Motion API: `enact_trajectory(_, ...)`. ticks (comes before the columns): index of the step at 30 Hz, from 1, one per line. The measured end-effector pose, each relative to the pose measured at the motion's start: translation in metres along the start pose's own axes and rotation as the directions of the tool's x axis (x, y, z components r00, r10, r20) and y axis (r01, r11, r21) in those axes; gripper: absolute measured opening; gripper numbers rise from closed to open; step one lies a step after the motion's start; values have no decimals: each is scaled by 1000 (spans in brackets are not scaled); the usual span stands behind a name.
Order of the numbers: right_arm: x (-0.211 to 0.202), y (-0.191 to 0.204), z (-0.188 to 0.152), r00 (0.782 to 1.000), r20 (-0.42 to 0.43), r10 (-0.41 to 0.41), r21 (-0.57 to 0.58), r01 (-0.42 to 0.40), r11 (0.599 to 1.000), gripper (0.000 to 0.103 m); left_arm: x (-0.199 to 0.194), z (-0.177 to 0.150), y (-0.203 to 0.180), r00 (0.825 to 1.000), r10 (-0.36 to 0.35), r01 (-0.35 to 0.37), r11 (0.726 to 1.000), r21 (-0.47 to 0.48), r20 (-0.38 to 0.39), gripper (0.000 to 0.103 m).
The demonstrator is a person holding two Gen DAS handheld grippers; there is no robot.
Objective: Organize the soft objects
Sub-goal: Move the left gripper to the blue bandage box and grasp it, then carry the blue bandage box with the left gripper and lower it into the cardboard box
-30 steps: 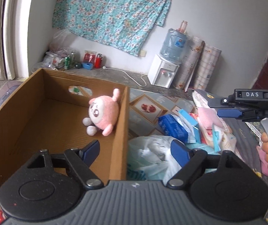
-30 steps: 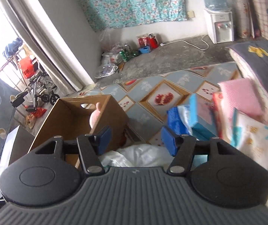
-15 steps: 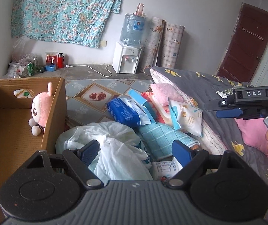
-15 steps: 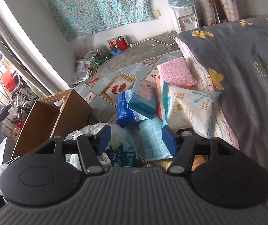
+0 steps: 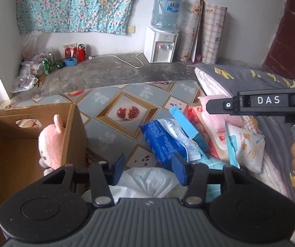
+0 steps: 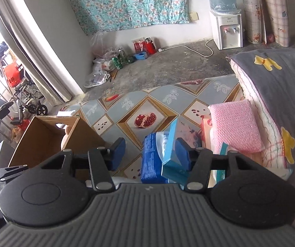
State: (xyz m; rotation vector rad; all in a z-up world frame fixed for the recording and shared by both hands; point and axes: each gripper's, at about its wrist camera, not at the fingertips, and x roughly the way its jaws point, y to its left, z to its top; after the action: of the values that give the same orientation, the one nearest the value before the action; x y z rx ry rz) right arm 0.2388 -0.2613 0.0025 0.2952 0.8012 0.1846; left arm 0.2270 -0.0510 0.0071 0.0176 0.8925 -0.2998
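Hovering just above a crumpled white plastic bag (image 5: 147, 180): left gripper (image 5: 149, 169), jaws having just been narrowing to a partial gap, pads not seeming to press anything, bag lying directly below and between them. Reaching over the same pile: right gripper (image 6: 150, 152), jaws likewise having just been narrowing, partly open; blue wipes pack (image 6: 151, 158) and a teal box (image 6: 171, 154) showing between its pads, contact impossible to confirm.

Step in hand, judging by the layout: picking the next soft item for the cardboard box (image 5: 73, 131), standing to the left of the left gripper. Already sitting inside, against the box's near wall: pink plush toy (image 5: 49, 144).

Next move, probably: lowering onto one item, closing gently on loose film or padding, then carrying left over the box rim.

Lying ahead and to the right of both grippers: pink textured cloth (image 6: 235, 125), white pack with blue print (image 5: 246, 148), its characters too small for reading.

Reading "DAS" on the right gripper's black body in the left view. Farther back: water dispenser (image 5: 160, 46), label unreadable.
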Motion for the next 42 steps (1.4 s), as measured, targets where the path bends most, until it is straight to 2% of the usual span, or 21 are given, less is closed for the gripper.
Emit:
enact_trajectory(4, 16, -28, 14, 1000, 25, 5, 87, -8, 996, 40, 32, 27, 1, 992, -106, 102, 993, -63, -70, 48)
enact_trajectory(11, 28, -82, 13, 999, 40, -14, 222, 5, 975, 39, 92, 55, -18, 955, -238, 213, 965, -153, -178, 47)
enact_trajectory(14, 34, -96, 8, 999, 32, -20, 247, 12, 969, 39, 115, 62, -28, 948, -241, 207, 963, -170, -210, 47)
enact_trajectory(15, 35, -101, 5, 999, 31, -19, 254, 11, 967, 39, 122, 64, -31, 944, -241, 202, 962, -181, -224, 43)
enact_trajectory(18, 36, -111, 1, 999, 31, -16, 268, 7, 963, 39, 139, 67, -35, 929, -259, 206, 955, -213, -264, 42)
enact_trajectory(20, 36, -117, -2, 999, 30, -16, 277, 7, 961, 40, 148, 67, -38, 928, -248, 189, 956, -223, -278, 41)
enact_trajectory(22, 37, -121, -4, 1000, 29, -11, 287, 2, 958, 40, 155, 67, -39, 926, -239, 174, 957, -231, -291, 35)
enact_trajectory(24, 38, -124, -6, 1000, 28, -6, 296, -3, 955, 40, 157, 66, -39, 928, -230, 165, 959, -232, -293, 25)
enact_trajectory(31, 42, -116, -10, 999, 16, 33, 301, -36, 953, 40, 143, 64, -18, 932, -252, 178, 944, -278, -259, 24)
enact_trajectory(36, 59, -105, -9, 995, -15, 102, 329, -91, 940, 40, 134, 60, 1, 933, -252, 173, 941, -292, -259, 24)
enact_trajectory(38, 70, -98, -7, 991, -30, 127, 334, -110, 936, 40, 136, 58, 9, 933, -236, 150, 941, -304, -273, 17)
enact_trajectory(39, 76, -96, -5, 990, -40, 132, 338, -111, 935, 40, 139, 57, 13, 931, -227, 136, 942, -306, -285, 6)
enact_trajectory(42, 98, -91, 0, 985, -79, 155, 353, -118, 928, 40, 147, 53, 25, 922, -236, 119, 926, -357, -306, 7)
